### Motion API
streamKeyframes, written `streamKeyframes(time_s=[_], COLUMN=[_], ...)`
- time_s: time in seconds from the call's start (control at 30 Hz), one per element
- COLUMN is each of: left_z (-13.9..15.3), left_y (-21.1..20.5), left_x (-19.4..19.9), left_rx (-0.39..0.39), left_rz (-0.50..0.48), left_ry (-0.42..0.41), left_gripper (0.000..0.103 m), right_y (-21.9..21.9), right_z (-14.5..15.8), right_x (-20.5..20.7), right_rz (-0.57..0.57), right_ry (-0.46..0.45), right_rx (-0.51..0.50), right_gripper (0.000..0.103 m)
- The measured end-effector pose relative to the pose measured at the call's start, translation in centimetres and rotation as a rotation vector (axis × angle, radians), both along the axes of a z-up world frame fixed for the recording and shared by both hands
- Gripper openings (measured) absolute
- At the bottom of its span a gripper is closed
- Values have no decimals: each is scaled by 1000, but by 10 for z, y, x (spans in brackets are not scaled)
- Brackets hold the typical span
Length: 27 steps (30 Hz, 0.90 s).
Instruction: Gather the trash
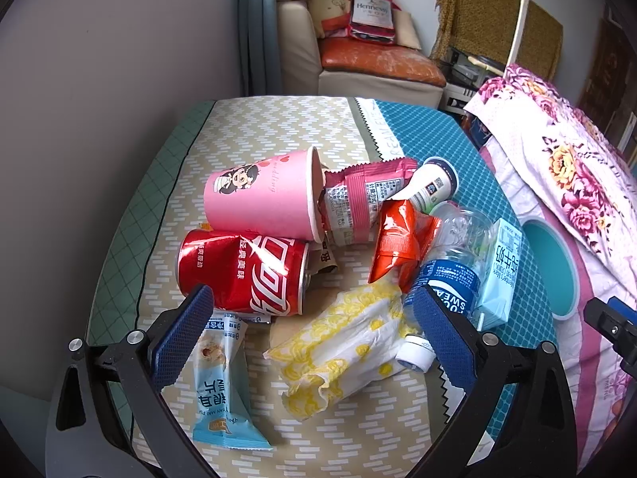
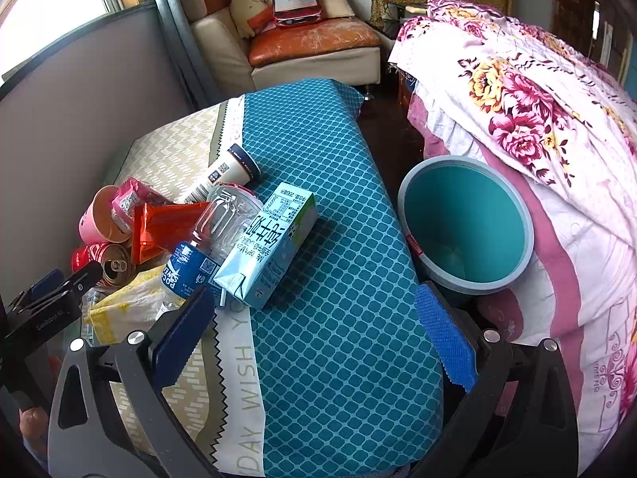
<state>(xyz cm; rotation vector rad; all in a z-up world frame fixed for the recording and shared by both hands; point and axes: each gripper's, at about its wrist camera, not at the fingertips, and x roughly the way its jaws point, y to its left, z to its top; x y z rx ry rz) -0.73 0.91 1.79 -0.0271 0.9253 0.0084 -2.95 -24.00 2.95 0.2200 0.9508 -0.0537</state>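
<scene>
Left gripper: the left gripper (image 1: 314,342) is held with jaws spread wide and nothing is gripped; it is tilted down over the pile, in the lower half of the left wrist view.
Right gripper: the right gripper (image 2: 314,334) is likewise spread wide and empty, poised over the teal diamond-patterned cloth (image 2: 342,318) at lower centre of the right wrist view.
Step in hand: judged as the outset; no piece is yet picked up.
Trash: a crumpled yellow-and-white paper napkin (image 1: 342,346) lies between the left jaws; a pale blue snack wrapper (image 1: 221,390) lies by the left finger; a dented red soda can (image 1: 243,271) lies above it, centre-left.
Further trash: a pink paper cup on its side (image 1: 258,195), a red foil wrapper (image 1: 402,239), a clear plastic bottle with a blue label (image 2: 207,247) and a light blue milk carton (image 2: 270,243) are piled together.
Bin: a round teal plastic bin (image 2: 469,227) stands right of centre in the right wrist view, beside a floral quilt (image 2: 537,119).
Next move: closing on the napkin is probably called for.
In the way: the bottle's white cap (image 1: 414,354) touches the napkin and may be dragged along.
</scene>
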Motion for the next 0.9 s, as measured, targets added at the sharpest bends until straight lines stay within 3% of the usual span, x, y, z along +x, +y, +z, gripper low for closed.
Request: streamKeyframes(time_s=[0.9], left_z=[9], left_y=[-2], left_x=[7], left_rx=[4], left_rz=[-22], left_ry=[-5], left_gripper=[100], right_y=[-4], right_z=[3], right_x=[8], right_rz=[-7], right_ry=[25], right_rx=[22], right_gripper=[97])
